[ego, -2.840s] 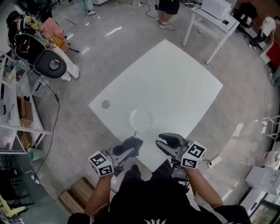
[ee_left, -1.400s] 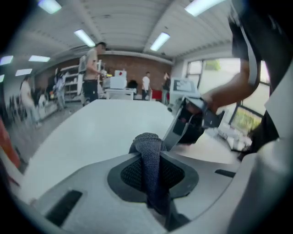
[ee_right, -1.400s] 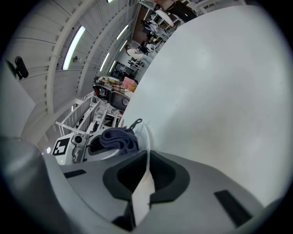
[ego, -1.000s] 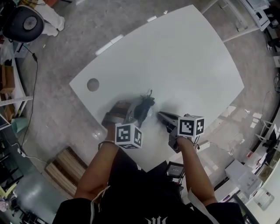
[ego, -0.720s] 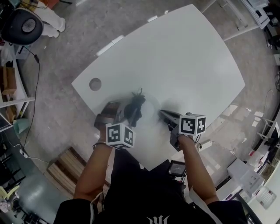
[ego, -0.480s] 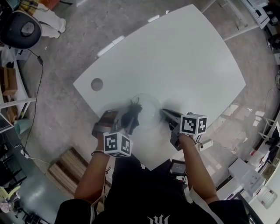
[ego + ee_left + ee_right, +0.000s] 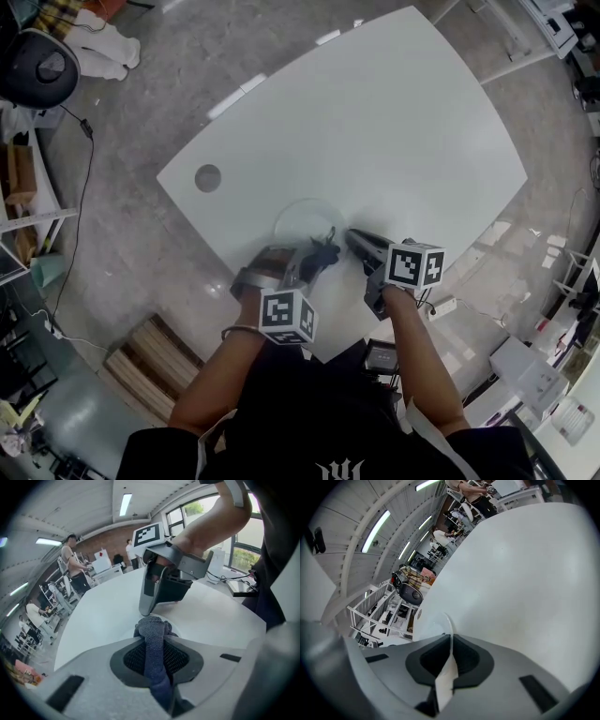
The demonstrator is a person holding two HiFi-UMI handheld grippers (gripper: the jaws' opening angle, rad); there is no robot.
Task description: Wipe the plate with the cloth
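Note:
A clear glass plate (image 7: 298,217) lies near the front edge of the white table (image 7: 394,131). My left gripper (image 7: 312,260) is shut on a dark grey cloth (image 7: 323,253), and the bunched cloth rests on the plate's near right part. In the left gripper view the cloth (image 7: 153,631) sticks out between the jaws, just short of the right gripper (image 7: 161,581). My right gripper (image 7: 354,238) is shut on the plate's right rim. The right gripper view shows that thin rim (image 7: 449,631) pinched between the jaws.
A round grey cable hole (image 7: 207,177) sits in the table's left part. On the floor are a black chair (image 7: 37,61) at the far left and a wooden crate (image 7: 150,361) near my left arm. People stand by desks in the background (image 7: 72,569).
The left gripper swept the cloth leftward over the plate, then back right and nearer to me, ending close to the right gripper. The right gripper and plate stayed put.

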